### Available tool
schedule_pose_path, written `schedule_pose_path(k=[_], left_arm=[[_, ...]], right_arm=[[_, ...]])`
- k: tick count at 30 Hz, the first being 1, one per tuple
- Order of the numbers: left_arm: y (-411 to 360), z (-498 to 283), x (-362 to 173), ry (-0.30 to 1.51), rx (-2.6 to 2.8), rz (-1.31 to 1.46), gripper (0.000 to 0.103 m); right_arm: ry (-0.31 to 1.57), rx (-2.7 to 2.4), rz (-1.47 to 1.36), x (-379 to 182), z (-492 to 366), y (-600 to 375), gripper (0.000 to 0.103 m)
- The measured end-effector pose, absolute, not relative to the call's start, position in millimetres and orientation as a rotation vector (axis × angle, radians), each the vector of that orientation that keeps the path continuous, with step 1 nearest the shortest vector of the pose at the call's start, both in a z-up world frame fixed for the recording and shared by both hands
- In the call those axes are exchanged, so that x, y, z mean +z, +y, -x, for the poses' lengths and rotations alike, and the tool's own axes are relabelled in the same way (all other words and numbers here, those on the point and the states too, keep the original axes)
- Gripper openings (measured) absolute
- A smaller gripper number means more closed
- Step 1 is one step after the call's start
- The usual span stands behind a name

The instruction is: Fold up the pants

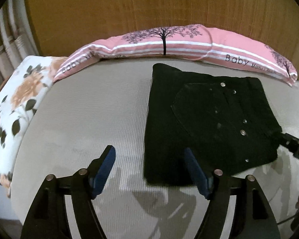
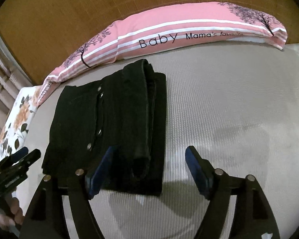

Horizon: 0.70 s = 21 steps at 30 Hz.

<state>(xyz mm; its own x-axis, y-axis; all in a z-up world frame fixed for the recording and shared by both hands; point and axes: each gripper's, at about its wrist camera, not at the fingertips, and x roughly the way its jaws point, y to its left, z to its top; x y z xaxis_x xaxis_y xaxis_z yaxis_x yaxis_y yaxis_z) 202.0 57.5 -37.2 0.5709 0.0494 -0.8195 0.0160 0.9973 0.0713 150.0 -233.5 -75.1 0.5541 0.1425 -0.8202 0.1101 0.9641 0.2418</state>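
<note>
Beige mattress (image 1: pixel 79 119): black pants (image 1: pixel 205 123) folded compact near pink pillow (image 1: pixel 169 43); left gripper (image 1: pixel 150 169) and right gripper (image 2: pixel 149 167) wide apart, empty; advisably square edges.

left gripper (image 1: pixel 150 171) open, empty | black pants (image 1: pixel 207 123) folded, apparently flat

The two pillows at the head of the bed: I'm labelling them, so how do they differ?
The pink pillow is long, striped white, printed with trees and "Baby"; the floral pillow is white with peach flowers and dark leaves. The pink one lies along the wooden headboard; the floral one sits at the left corner. Both rest on the bed.
</note>
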Motion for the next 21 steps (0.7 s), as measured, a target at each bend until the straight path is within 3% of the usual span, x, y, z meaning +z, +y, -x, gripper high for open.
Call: schedule_pose_path(k=[4,14,21], left_arm=[[52.6,-176.9,-30.6,0.955,0.045,-0.089,0.076],[47.1,-130.1,-25.1,0.951,0.054,-0.103,0.077],[47.3,-111.3,-20.5,0.948,0.043,-0.080,0.077]], right_arm=[[0.981,0.007,-0.239,-71.7,-130.0,-224.9,0.075],[0.878,-0.024,-0.105,-44.7,-77.7,-181.2,0.100],[0.866,-0.021,-0.037,-34.8,-56.3,-155.5,0.102]])
